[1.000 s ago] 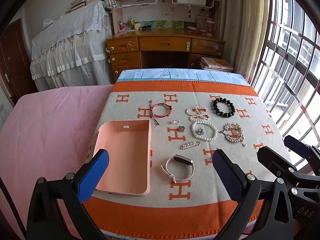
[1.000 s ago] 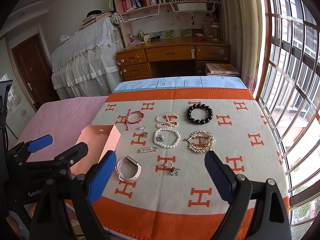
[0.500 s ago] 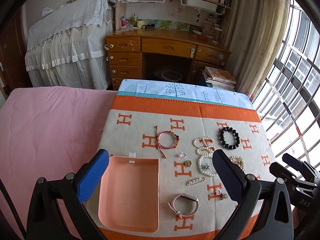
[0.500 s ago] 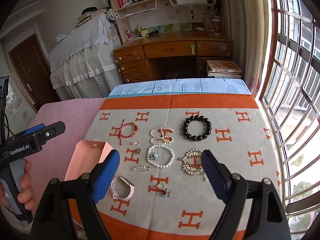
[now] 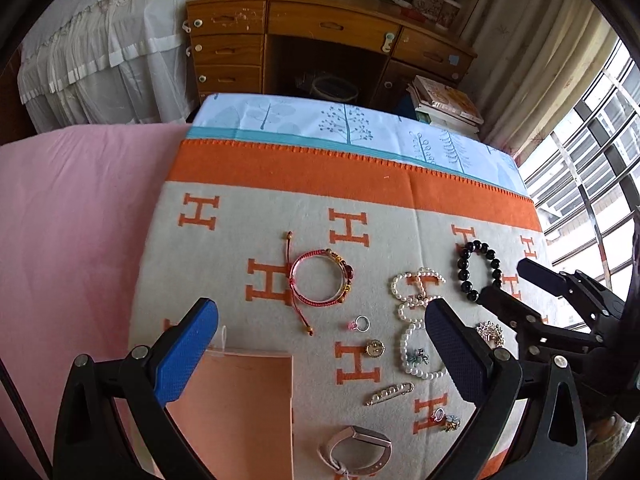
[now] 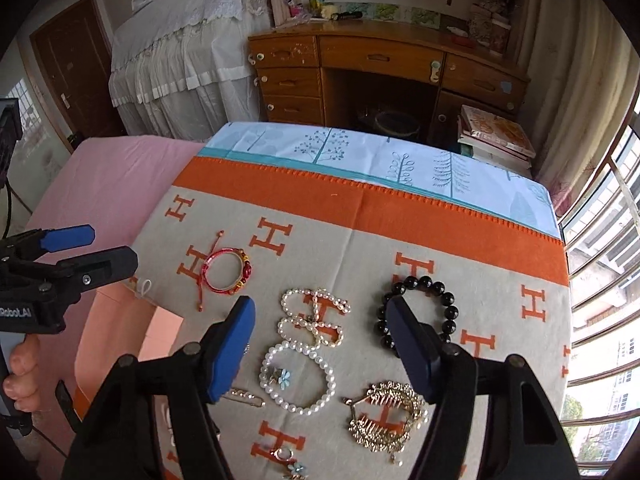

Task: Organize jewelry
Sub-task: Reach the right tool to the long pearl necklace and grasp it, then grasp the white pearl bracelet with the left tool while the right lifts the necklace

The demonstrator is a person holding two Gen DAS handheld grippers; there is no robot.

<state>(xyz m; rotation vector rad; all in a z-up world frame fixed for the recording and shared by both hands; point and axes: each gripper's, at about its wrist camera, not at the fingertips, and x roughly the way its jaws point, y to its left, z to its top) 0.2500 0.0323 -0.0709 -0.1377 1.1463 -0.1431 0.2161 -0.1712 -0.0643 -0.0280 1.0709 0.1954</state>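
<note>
Jewelry beneath closing, down-tilted right tongs.

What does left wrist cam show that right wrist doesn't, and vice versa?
Left wrist only: the pale pink strap watch, the small pink-stone ring and the round gold button.
Right wrist only: a hand gripping the left gripper's handle, and the whole gold crystal bracelet.
Both: red cord bracelet, black bead bracelet, pearl bracelet with blue flower charm, peach tray.
</note>
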